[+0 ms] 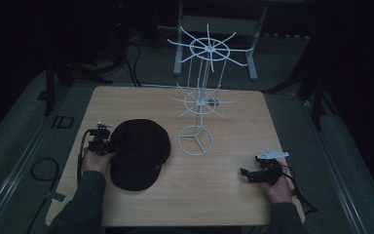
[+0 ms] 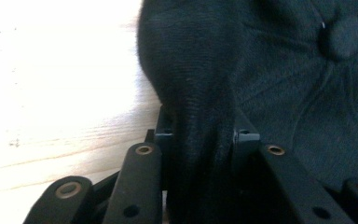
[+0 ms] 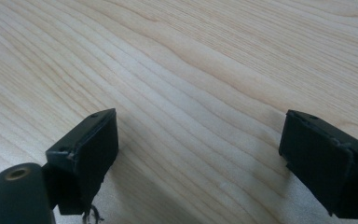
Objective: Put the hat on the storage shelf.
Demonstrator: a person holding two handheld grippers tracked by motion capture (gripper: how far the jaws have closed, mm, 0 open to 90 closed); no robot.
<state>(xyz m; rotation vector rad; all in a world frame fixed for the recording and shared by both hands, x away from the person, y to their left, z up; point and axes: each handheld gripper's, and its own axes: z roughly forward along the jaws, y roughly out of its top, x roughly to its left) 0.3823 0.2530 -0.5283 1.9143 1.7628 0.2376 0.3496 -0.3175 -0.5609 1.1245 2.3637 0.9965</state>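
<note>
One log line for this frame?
left gripper: shut on black fabric cap | right gripper: open, over wooden table | white wire rack: empty

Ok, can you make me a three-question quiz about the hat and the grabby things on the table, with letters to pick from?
1. Where is the black cap on the wooden table?
A. left of the white wire rack
B. hanging on the rack
C. by the right gripper

2. How many spoked wheels does the rack have above its base ring?
A. one
B. two
C. four

3. What is the left gripper doing?
A. open over bare wood
B. shut on the cap
C. gripping the rack

Answers:
1 A, the high view shows the cap lying left of the rack's base.
2 B, one wheel sits on top and one lower down.
3 B, the left gripper view shows cap fabric pinched between its jaws.
</note>
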